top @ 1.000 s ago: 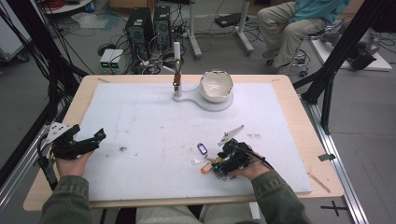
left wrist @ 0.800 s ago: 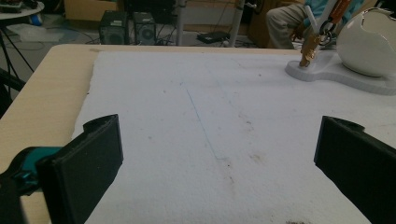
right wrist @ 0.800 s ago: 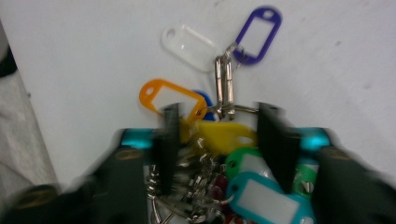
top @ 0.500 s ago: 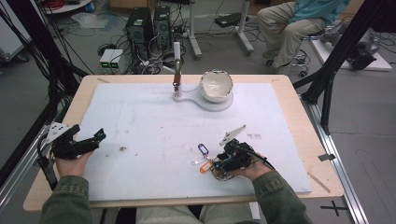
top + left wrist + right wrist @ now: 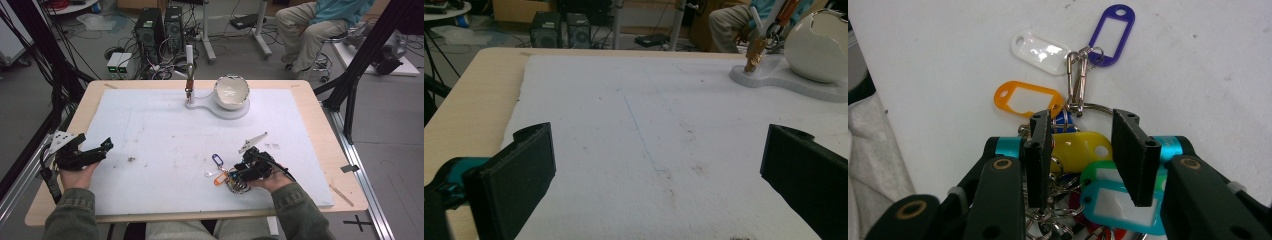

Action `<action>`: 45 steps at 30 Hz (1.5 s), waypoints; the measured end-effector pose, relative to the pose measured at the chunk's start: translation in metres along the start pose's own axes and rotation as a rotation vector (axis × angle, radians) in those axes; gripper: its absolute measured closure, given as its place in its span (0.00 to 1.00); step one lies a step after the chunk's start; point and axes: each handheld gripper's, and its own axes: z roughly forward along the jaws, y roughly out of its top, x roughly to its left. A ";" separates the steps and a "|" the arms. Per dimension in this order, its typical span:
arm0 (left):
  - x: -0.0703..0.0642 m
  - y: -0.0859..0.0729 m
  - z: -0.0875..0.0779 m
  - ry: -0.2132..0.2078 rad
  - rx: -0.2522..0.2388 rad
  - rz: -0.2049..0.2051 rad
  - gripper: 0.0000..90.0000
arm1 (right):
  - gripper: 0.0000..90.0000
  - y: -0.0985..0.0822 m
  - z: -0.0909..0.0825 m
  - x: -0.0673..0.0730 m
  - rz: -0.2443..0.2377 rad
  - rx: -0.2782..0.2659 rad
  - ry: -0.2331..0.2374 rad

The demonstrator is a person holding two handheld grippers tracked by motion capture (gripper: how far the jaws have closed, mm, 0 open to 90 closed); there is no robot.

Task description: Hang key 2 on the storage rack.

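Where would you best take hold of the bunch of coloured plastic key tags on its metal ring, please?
Grip the bunch of coloured plastic key tags at its metal ring, coming from above: the tags lie flat, fanned on the white mat, while the ring gathers them. The right gripper already straddles them there.

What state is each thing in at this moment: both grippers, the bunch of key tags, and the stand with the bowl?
Left gripper: jaws wide open, nothing between them, resting on the white mat.
Right gripper: jaws have just been closing, astride the bunch; whether the pads press on it is unclear.
Bunch of key tags: lying flat on the mat, tags fanned out.
Bowl: upright on its white stand.
Hook post: upright.
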 end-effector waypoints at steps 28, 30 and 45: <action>0.000 0.000 0.001 -0.001 0.002 -0.002 0.02 | 0.68 0.020 -0.039 -0.003 0.042 -0.131 -0.035; 0.000 0.000 0.001 0.001 0.000 -0.003 0.02 | 0.68 0.023 -0.043 -0.004 0.045 -0.144 -0.042; 0.000 0.000 0.001 0.001 -0.001 -0.004 0.02 | 0.68 0.035 -0.065 -0.010 0.095 -0.222 -0.051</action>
